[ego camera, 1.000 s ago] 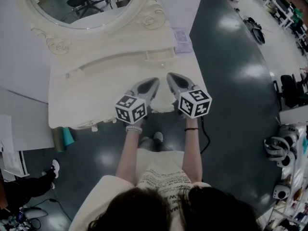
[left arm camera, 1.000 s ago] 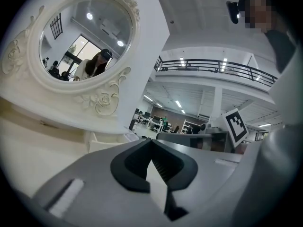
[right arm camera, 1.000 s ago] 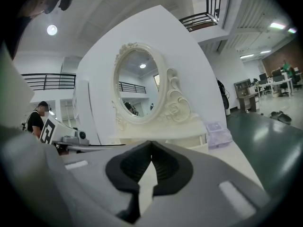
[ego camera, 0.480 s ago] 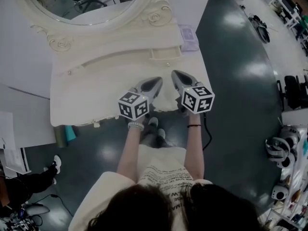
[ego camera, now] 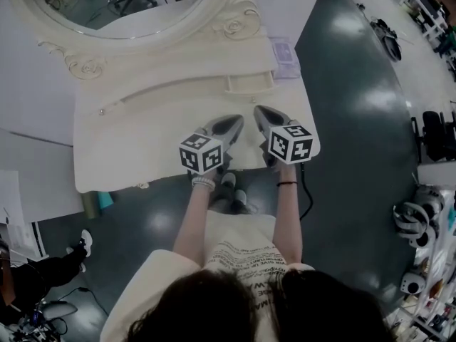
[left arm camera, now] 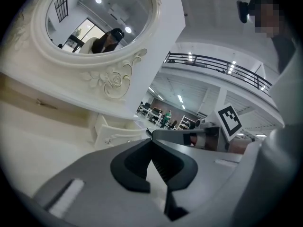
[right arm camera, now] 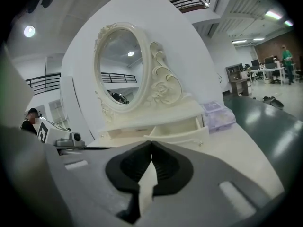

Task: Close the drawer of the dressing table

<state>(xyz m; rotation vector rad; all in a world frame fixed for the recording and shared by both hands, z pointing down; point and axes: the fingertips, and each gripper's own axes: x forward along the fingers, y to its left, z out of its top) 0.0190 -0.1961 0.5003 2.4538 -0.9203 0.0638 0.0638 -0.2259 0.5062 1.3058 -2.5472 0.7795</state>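
Gaping drawer [right arm camera: 179,133] just beyond right tool [right arm camera: 151,144]

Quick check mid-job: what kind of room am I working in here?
Probably an open-plan office or lab hall, not a bedroom: the cream carved dressing table stands on a glossy dark floor, with a black office chair and a railed upper balcony nearby.

no legible text — the print on the person's shirt [ego camera: 246,261] is too small to read.
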